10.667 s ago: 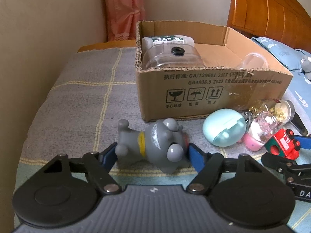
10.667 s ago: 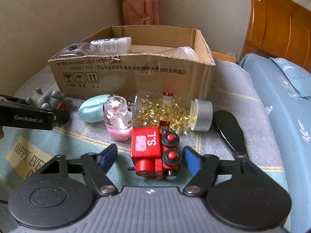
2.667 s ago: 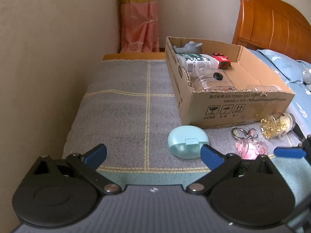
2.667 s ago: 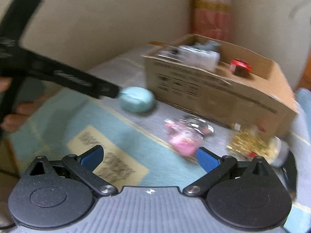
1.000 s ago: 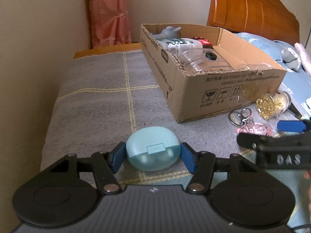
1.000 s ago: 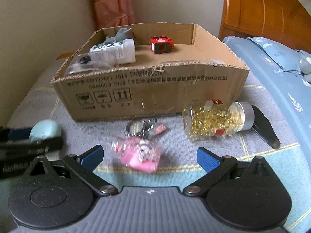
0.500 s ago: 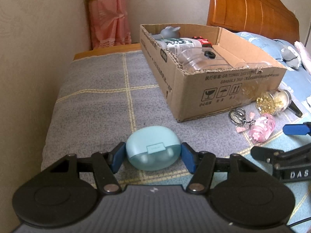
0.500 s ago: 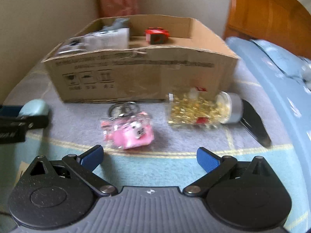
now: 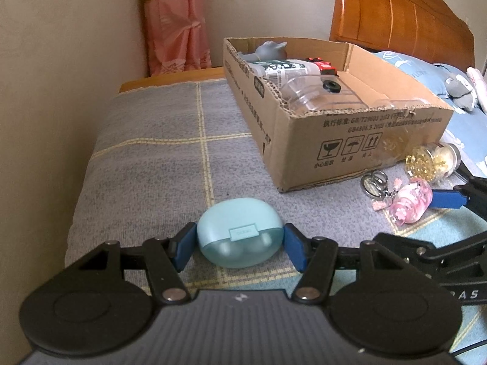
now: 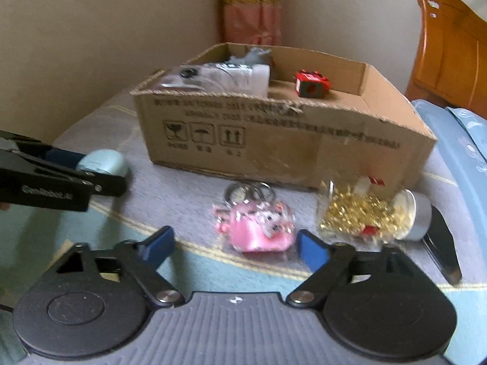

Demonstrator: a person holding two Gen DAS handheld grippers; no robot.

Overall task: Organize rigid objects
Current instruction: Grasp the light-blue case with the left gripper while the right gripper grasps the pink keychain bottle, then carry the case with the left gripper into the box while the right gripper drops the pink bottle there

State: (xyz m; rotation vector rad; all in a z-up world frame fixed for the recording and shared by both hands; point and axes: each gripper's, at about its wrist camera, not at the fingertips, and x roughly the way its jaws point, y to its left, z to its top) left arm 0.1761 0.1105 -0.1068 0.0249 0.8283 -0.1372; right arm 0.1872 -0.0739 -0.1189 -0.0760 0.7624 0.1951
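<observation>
Earbud case (image 9: 239,233) sits pinched in your left claw (image 9: 239,245), front-left of the cardboard box (image 9: 350,140); your right claw (image 10: 234,245), spread, half-straddles the pink keychain (image 10: 258,228).

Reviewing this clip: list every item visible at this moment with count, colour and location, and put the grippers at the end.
cardboard box: 1, brown, open, on the grey blanket
grey toy: 1, grey, in the box's far corner
bottle: 1, white with dark label, lying in the box
clear container: 1, transparent with black cap, in the box
toy train: 1, red, in the box
earbud case: 1, light blue, on the blanket between the left gripper's fingers
keychain: 1, pink with metal rings, in front of the box
jar: 1, clear, gold contents, silver lid, lying on its side
black flat object: 1, beside the jar's lid
left gripper: shut on the earbud case
right gripper: open, near the keychain
</observation>
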